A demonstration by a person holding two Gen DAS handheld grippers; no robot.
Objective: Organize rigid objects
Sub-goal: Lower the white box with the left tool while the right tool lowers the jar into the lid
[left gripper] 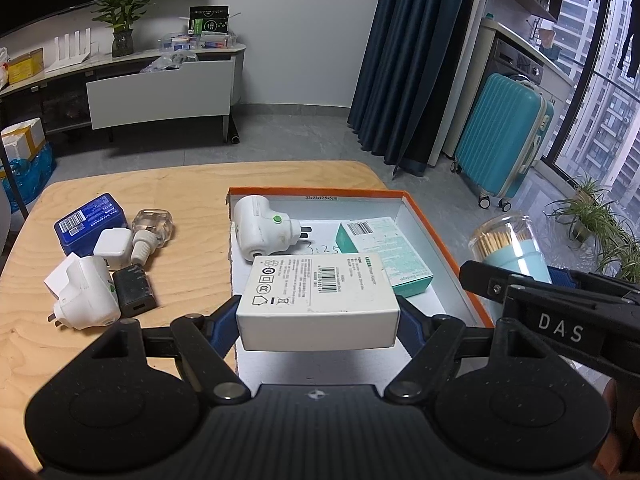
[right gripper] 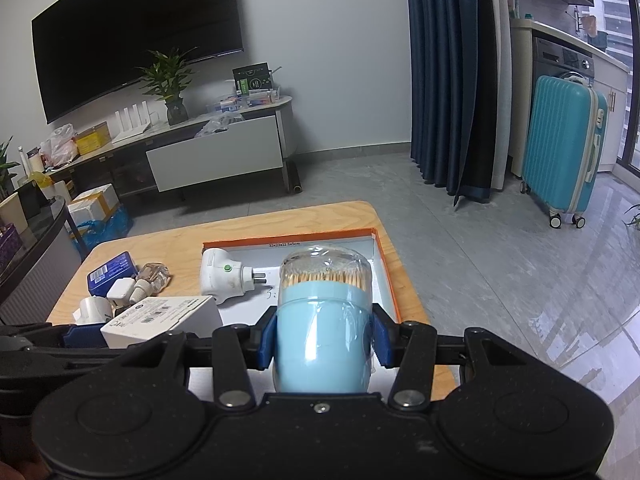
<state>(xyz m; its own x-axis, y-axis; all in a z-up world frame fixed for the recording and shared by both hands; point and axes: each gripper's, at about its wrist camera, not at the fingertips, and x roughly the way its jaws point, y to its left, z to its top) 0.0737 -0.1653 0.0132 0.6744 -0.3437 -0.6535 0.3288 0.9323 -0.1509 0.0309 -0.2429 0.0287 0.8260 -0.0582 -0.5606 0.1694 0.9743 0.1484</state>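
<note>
My left gripper (left gripper: pixel 318 318) is shut on a white adapter box (left gripper: pixel 318 300) and holds it above the near end of the orange-rimmed tray (left gripper: pixel 448 240). In the tray lie a white plug-in device with a green button (left gripper: pixel 260 228) and a teal box (left gripper: pixel 384 250). My right gripper (right gripper: pixel 322 340) is shut on a light blue toothpick holder (right gripper: pixel 322 320) with a clear lid, held above the tray's near right part (right gripper: pixel 386 276). The holder also shows in the left wrist view (left gripper: pixel 506 244), to the right of the tray.
On the wooden table (left gripper: pixel 180 184) left of the tray lie a blue tin (left gripper: pixel 90 220), a clear bottle (left gripper: pixel 154 228), a small white charger (left gripper: pixel 114 248), a black charger (left gripper: pixel 134 290) and a white plug-in device (left gripper: pixel 86 296). A teal suitcase (left gripper: pixel 504 140) stands on the floor beyond.
</note>
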